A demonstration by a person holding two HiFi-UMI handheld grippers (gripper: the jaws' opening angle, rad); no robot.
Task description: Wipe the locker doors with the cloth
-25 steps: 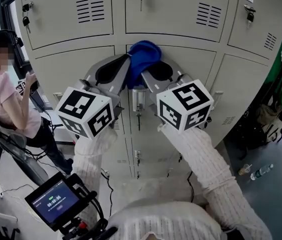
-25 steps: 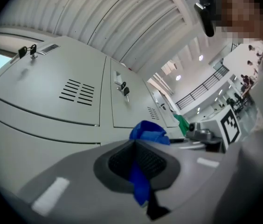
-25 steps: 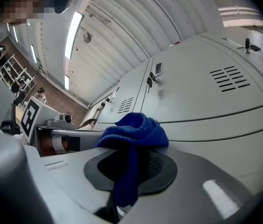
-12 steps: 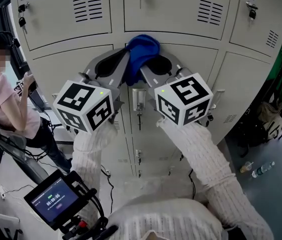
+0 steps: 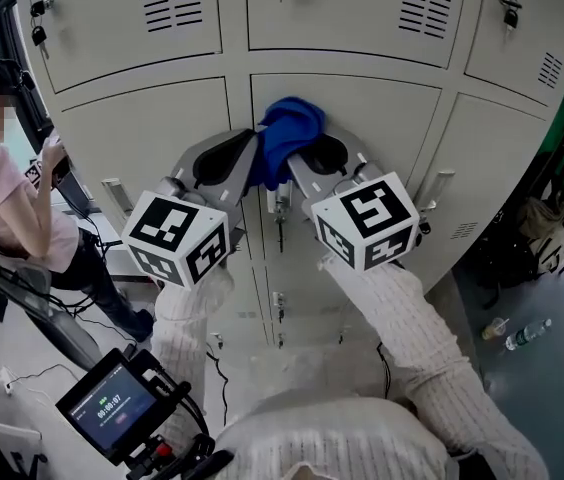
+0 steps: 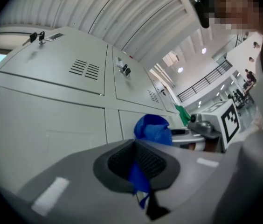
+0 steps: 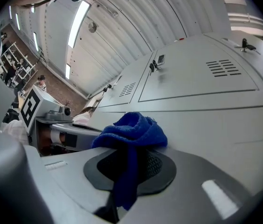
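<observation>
Against the locker door [image 5: 372, 108], cloth [image 5: 288, 128] sits between left gripper [image 5: 249, 148] and right gripper [image 5: 298, 154].

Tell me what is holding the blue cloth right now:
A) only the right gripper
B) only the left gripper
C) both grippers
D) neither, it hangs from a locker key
C: the left gripper and the right gripper each have a fold of the blue cloth pinched between shut jaws, with the rest bunched up at the locker door.
</observation>
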